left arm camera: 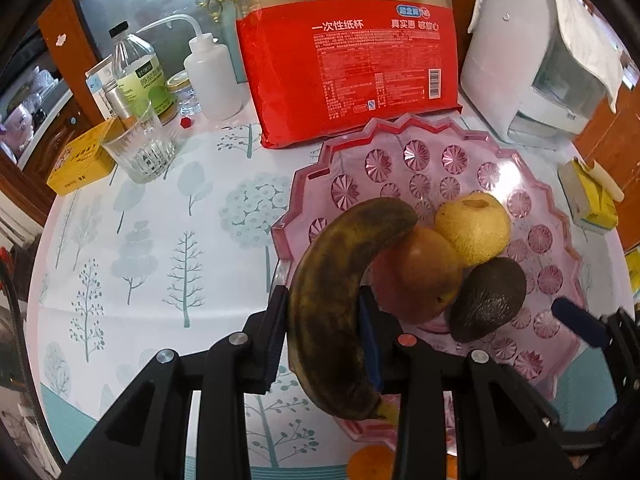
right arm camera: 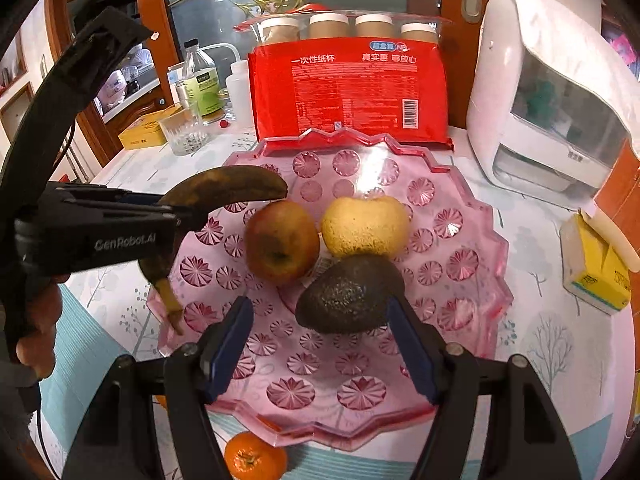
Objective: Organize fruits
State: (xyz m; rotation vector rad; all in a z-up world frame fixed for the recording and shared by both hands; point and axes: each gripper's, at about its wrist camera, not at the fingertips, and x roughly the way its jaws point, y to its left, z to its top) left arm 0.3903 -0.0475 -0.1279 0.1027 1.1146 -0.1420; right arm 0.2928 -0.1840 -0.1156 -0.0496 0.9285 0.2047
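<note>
My left gripper (left arm camera: 324, 320) is shut on a dark overripe banana (left arm camera: 340, 292) and holds it above the left edge of the pink glass tray (left arm camera: 400, 136). The left gripper also shows in the right wrist view (right arm camera: 160, 208), with the banana (right arm camera: 224, 188) in it. On the tray (right arm camera: 472, 240) lie a red apple (right arm camera: 280, 240), a yellow pear (right arm camera: 364, 226) and a dark avocado (right arm camera: 348, 296). My right gripper (right arm camera: 320, 352) is open, its fingers on either side of the avocado's near end, not touching it. A tangerine (right arm camera: 254, 458) lies on the table in front of the tray.
A red pack of paper cups (right arm camera: 348, 88) stands behind the tray. A white appliance (right arm camera: 540, 92) is at the back right, a yellow carton (right arm camera: 596, 272) at the right. Bottles (left arm camera: 136, 76), a drinking glass (left arm camera: 140, 148) and a yellow box (left arm camera: 80, 160) stand at the back left.
</note>
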